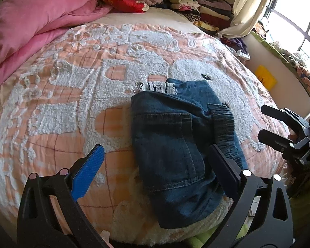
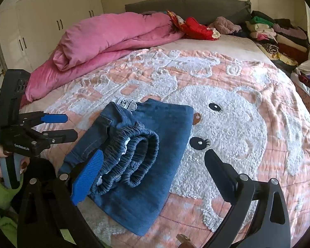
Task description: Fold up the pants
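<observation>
Small blue denim pants (image 1: 171, 142) lie folded into a compact bundle on the bed, with white lace trim (image 1: 155, 87) sticking out at the far end. In the right wrist view the pants (image 2: 146, 144) show their elastic waistband (image 2: 132, 157) rolled on top. My left gripper (image 1: 155, 155) is open and empty, hovering over the near end of the pants. It also shows in the right wrist view (image 2: 71, 127) at the left of the pants. My right gripper (image 2: 155, 159) is open and empty just above the waistband. It shows in the left wrist view (image 1: 262, 122) at the right.
The bed carries a pink and white tufted blanket (image 2: 227, 124) with a bear face. A rolled pink duvet (image 2: 105, 39) lies at the far left. Stacks of folded clothes (image 2: 274, 35) line the far right by the headboard. A window (image 1: 295, 20) is to the right.
</observation>
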`<control>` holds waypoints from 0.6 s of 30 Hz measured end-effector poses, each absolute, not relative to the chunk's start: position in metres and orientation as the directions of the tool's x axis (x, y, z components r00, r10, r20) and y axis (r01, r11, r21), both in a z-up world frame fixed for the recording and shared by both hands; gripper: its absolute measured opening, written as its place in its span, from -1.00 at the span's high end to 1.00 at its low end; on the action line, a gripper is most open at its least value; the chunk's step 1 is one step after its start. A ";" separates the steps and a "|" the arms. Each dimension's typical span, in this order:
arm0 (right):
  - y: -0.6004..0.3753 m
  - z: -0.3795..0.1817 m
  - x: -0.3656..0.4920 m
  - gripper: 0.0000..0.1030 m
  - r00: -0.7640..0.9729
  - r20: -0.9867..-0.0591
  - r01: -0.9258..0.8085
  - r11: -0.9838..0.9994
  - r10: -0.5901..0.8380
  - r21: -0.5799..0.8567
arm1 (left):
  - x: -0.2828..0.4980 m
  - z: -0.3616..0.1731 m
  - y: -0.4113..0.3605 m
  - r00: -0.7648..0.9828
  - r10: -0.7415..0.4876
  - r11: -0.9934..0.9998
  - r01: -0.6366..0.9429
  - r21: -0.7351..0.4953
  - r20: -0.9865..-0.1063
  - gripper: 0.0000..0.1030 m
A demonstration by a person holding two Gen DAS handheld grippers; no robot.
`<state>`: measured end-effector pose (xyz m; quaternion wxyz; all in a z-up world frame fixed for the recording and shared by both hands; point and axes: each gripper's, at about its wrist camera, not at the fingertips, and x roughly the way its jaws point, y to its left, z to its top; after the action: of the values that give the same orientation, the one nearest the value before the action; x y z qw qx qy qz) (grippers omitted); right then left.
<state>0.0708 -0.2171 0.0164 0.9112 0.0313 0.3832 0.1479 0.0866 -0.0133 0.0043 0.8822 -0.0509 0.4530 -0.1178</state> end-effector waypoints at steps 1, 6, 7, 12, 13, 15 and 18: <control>-0.218 0.016 0.071 -0.90 0.660 -0.692 -0.242 0.955 0.293 0.173 | 0.087 0.003 -0.013 0.561 -0.252 0.968 0.159 -0.196 -0.788 -0.81; -0.221 0.006 0.076 -0.90 0.641 -0.714 -0.212 0.959 0.283 0.190 | 0.089 -0.006 -0.009 0.554 -0.244 0.970 0.136 -0.202 -0.796 -0.81; -0.222 0.004 0.077 -0.90 0.635 -0.719 -0.206 0.959 0.281 0.193 | 0.090 -0.008 -0.008 0.553 -0.240 0.971 0.128 -0.204 -0.798 -0.81; -0.229 -0.016 0.088 -0.90 0.588 -0.765 -0.144 0.964 0.264 0.222 | 0.096 -0.017 -0.004 0.552 -0.237 0.971 0.097 -0.220 -0.800 -0.81; -0.230 -0.019 0.090 -0.90 0.582 -0.770 -0.136 0.965 0.261 0.225 | 0.097 -0.018 -0.004 0.553 -0.235 0.971 0.094 -0.221 -0.799 -0.81; -0.232 -0.028 0.094 -0.89 0.564 -0.783 -0.120 0.964 0.262 0.237 | 0.100 -0.021 -0.003 0.553 -0.235 0.971 0.088 -0.224 -0.799 -0.81; -0.231 -0.036 0.100 -0.89 0.543 -0.786 -0.122 0.954 0.296 0.275 | 0.106 -0.030 -0.003 0.540 -0.238 0.969 0.075 -0.235 -0.807 -0.81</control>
<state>0.0998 -0.2309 -0.0359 0.8733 0.0941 0.4627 0.1199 0.1062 -0.0026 -0.0296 0.8732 -0.0864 0.4711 -0.0894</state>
